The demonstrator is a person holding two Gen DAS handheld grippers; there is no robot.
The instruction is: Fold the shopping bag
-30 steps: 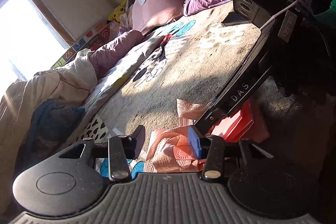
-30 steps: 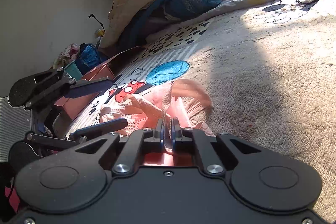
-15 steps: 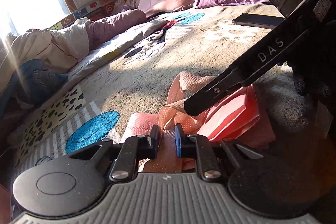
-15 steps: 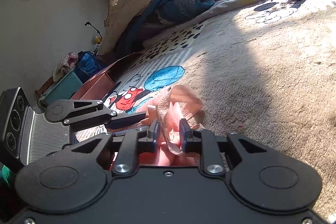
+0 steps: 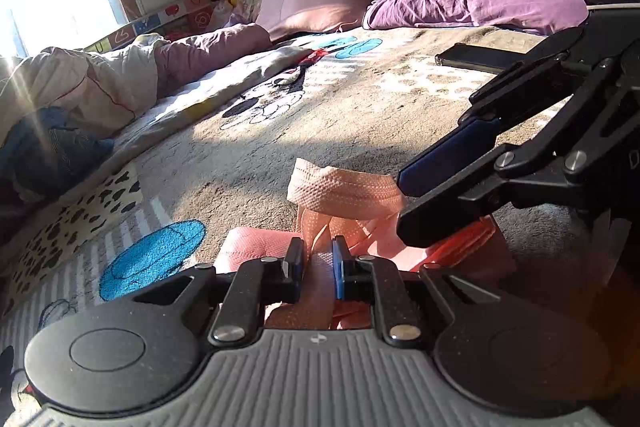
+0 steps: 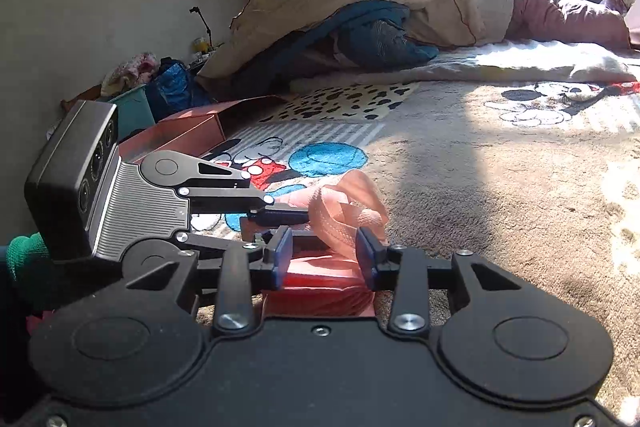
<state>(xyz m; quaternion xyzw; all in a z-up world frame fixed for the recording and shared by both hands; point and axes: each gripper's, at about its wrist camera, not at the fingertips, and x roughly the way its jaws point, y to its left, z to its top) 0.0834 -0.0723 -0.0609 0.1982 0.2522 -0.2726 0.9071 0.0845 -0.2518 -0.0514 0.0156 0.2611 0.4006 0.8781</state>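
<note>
A pink shopping bag lies bunched on the bed blanket, its red folded body (image 5: 472,235) (image 6: 316,291) under a loop of pink handle strap (image 5: 344,191) (image 6: 344,215). My left gripper (image 5: 316,267) is shut on a run of that strap near its base. My right gripper (image 6: 324,259) comes in from the right in the left wrist view (image 5: 402,203). Its jaws are closing, with the strap loop between them, and the pads do not press it. The two grippers stand close together over the bag.
The bag rests on a beige cartoon-print blanket (image 6: 500,187). A black flat device (image 5: 468,61) lies further up the bed, before purple pillows (image 5: 460,7). A heaped duvet (image 6: 360,3) and a cardboard box (image 6: 192,131) stand beyond. A green-gloved hand (image 6: 24,251) holds the left gripper.
My left jaws came together onto the strap. My right jaws, earlier pinched on the strap, let go and spread, and that gripper lifted. Both views rolled towards level.
</note>
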